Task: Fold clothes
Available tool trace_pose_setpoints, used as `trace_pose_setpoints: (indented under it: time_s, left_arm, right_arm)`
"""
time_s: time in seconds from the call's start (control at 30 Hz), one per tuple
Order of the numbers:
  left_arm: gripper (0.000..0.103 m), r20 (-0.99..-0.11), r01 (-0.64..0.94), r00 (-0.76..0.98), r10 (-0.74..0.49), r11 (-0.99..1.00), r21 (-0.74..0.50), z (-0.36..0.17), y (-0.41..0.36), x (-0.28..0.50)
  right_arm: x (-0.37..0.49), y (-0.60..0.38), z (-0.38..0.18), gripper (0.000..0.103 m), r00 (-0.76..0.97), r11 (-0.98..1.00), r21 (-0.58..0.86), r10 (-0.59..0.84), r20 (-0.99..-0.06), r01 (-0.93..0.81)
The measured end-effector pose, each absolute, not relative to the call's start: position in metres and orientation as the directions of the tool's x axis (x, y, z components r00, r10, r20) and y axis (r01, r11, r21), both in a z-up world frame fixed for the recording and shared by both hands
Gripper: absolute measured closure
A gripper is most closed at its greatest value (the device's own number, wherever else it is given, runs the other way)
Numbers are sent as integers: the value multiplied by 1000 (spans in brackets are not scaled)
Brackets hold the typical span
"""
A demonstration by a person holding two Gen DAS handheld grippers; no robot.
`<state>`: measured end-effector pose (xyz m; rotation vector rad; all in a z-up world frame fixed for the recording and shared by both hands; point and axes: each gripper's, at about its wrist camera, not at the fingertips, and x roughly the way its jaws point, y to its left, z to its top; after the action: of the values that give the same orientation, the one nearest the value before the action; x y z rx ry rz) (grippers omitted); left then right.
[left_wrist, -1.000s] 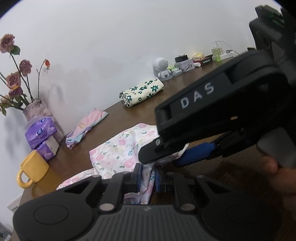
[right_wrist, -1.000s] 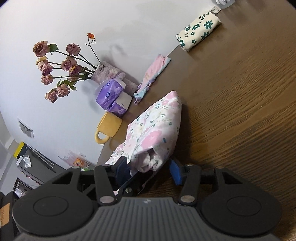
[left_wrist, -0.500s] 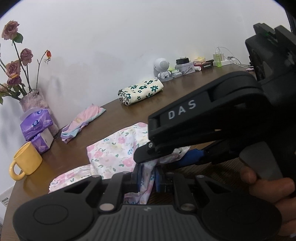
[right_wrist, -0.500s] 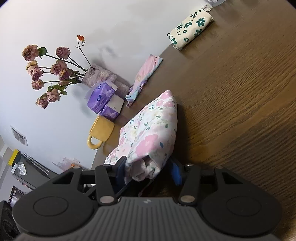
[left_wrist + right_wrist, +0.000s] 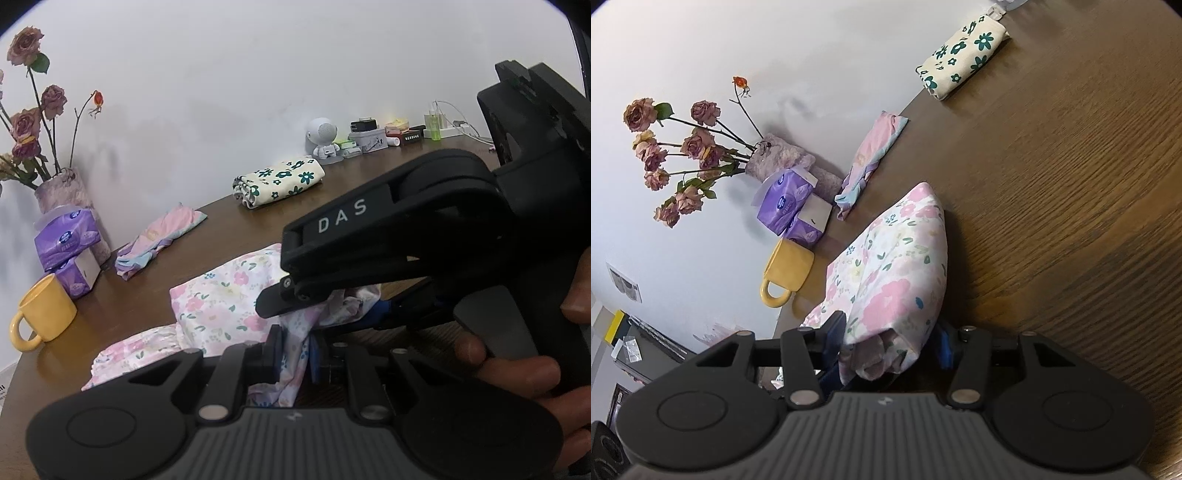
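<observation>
A pink floral garment [image 5: 218,306] lies partly folded on the brown wooden table [image 5: 1071,184]. My left gripper [image 5: 295,354] is shut on a thin hanging edge of it, at the near side. My right gripper [image 5: 890,347] is shut on a thick folded bundle of the same garment [image 5: 890,266], with blue pads [image 5: 945,347] on either side of the cloth. In the left wrist view the right gripper [image 5: 332,308] reaches in from the right, held by a hand [image 5: 517,369], and covers the garment's right part.
A folded cream cloth with green flowers [image 5: 279,181] lies farther back, and a rolled pink and blue garment [image 5: 159,240] sits by the wall. At the left end stand a yellow mug [image 5: 42,314], purple tissue packs [image 5: 68,240] and a vase of roses [image 5: 62,192]. Small items [image 5: 364,138] line the far wall.
Both views have rolled a little, so the scene has tilted and shifted slightly. Both grippers keep the same hold on the floral garment, which stays where it was.
</observation>
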<state>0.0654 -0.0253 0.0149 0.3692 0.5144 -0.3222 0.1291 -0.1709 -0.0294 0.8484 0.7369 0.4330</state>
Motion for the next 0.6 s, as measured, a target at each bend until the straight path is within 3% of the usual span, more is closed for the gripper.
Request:
trace_pose_setpoints:
  time_s: [0.27, 0.37, 0.47, 0.53, 0.6]
  left_arm:
    - [89, -530, 393, 820, -215, 885, 249, 15, -24, 65]
    - [89, -530, 395, 819, -219, 886, 244, 16, -23, 65]
    - [88, -529, 400, 819, -224, 883, 245, 16, -22, 63]
    - [86, -523, 404, 821, -229, 881, 248, 18, -21, 60]
    - [86, -513, 409, 824, -239, 878, 248, 21, -17, 56]
  right_arm:
    - [131, -168, -31, 56, 702, 588, 809, 585, -406, -22]
    - [131, -167, -33, 61, 713, 582, 813, 570, -408, 0]
    - [130, -166, -35, 72, 723, 571, 821, 559, -405, 19]
    - [130, -166, -34, 90, 730, 569, 822, 554, -400, 18]
    - [128, -166, -33, 93, 739, 569, 822, 549, -391, 13]
